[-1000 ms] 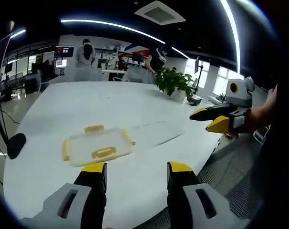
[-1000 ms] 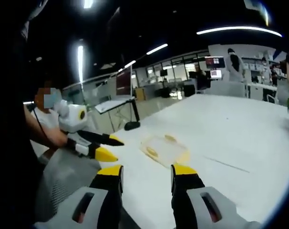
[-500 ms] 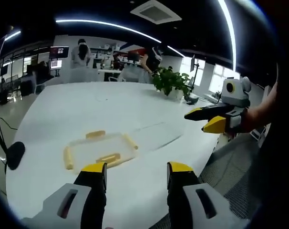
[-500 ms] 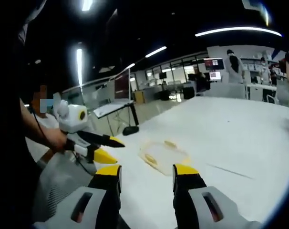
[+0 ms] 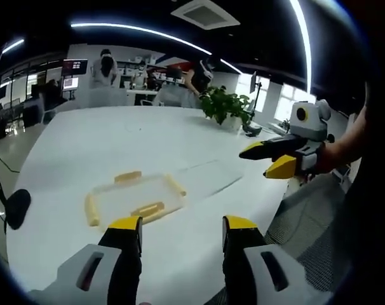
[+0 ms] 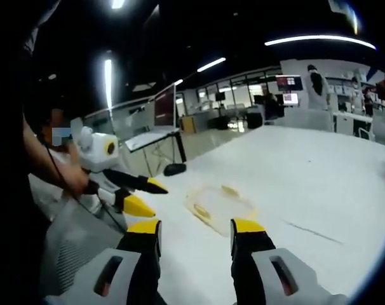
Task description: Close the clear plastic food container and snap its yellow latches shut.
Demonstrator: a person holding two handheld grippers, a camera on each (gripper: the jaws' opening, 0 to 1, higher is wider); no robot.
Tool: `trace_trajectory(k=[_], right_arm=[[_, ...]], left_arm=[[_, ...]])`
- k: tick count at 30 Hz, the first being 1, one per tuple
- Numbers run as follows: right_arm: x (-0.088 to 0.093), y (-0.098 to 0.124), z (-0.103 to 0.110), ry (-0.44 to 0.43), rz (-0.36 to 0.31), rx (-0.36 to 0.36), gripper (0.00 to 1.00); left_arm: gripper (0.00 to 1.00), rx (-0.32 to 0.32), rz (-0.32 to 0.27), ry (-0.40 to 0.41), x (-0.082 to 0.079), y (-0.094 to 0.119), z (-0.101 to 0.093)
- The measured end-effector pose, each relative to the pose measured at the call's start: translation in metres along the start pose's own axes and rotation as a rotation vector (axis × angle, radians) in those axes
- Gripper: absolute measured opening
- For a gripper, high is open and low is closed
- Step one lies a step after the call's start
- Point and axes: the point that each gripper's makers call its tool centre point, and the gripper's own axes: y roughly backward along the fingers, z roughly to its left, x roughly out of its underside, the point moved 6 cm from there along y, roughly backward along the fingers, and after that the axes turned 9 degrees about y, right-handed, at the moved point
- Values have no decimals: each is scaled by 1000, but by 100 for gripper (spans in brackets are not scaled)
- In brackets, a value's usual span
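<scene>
A clear plastic food container (image 5: 134,198) with yellow latches (image 5: 148,210) on its sides lies flat on the white table (image 5: 116,140), just beyond my left gripper (image 5: 182,232), which is open and holds nothing. In the right gripper view the container (image 6: 219,203) lies ahead of my right gripper (image 6: 196,233), also open and holding nothing. The right gripper (image 5: 269,160) comes into the left gripper view at the right, above the table edge, jaws apart. The left gripper (image 6: 146,196) appears at the left of the right gripper view, jaws apart.
A potted green plant (image 5: 227,107) stands at the table's far right. A dark round object (image 5: 17,208) sits off the table's left edge. Desks, monitors and standing people (image 5: 107,70) fill the room behind. A grey mesh chair (image 5: 307,222) is beside the table.
Both views have shifted slightly with the hands. The container has stayed put and both grippers have stayed open.
</scene>
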Motion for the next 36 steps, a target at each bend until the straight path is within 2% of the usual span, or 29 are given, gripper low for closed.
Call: trace_trajectory(k=[8, 19, 25, 36], right_arm=[[-4, -8, -6, 7, 8, 3, 43], [-1, -22, -4, -15, 24, -9, 43], [-1, -28, -6, -8, 30, -2, 43], [0, -36, -13, -11, 41, 16, 43]], left_arm=[[49, 10, 1, -8, -7, -3, 12], [48, 17, 18, -8, -8, -3, 25], [44, 30, 36, -8, -7, -3, 31], [45, 32, 46, -7, -6, -1, 42]])
